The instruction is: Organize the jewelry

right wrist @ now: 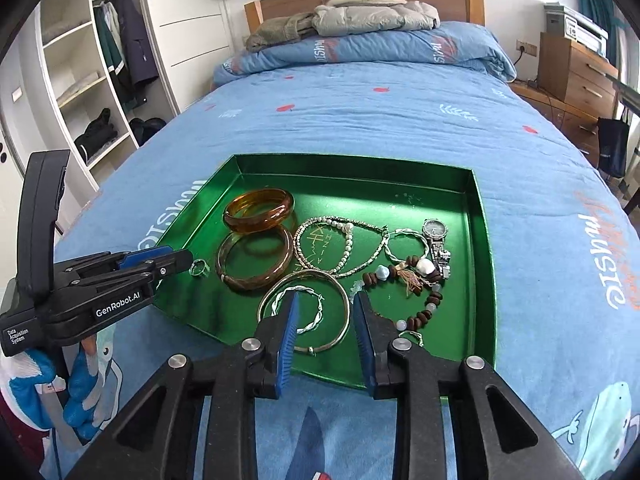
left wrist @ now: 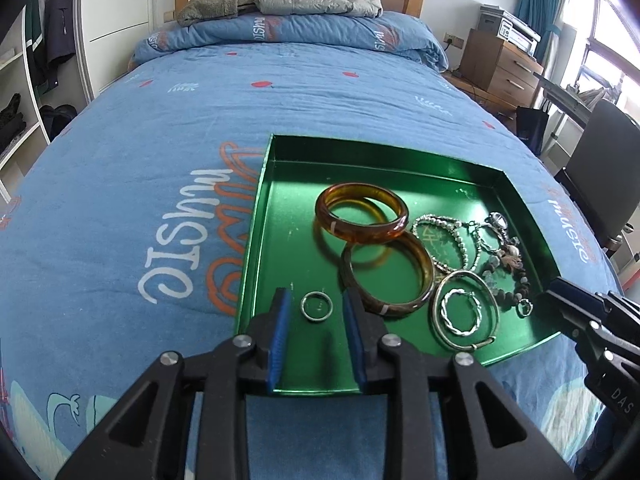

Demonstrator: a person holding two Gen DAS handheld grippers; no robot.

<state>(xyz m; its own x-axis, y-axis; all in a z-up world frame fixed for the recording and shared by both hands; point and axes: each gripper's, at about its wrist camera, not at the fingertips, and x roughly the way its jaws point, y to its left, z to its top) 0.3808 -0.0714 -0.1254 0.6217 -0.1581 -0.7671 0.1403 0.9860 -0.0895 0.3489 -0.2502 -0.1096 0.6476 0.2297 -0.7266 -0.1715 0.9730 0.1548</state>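
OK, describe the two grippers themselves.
Both are black plastic with blue ribbed pads and silver pivot bolts. The left gripper carries white "GenRobot.AI" and "Data Acquisition System" lettering and a tall black handle; the right gripper looks the same build.

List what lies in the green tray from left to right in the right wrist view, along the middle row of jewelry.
Small silver ring → brown bangle → pearl and silver bead bracelet → thin twisted silver bracelet → wristwatch, all in the green tray.
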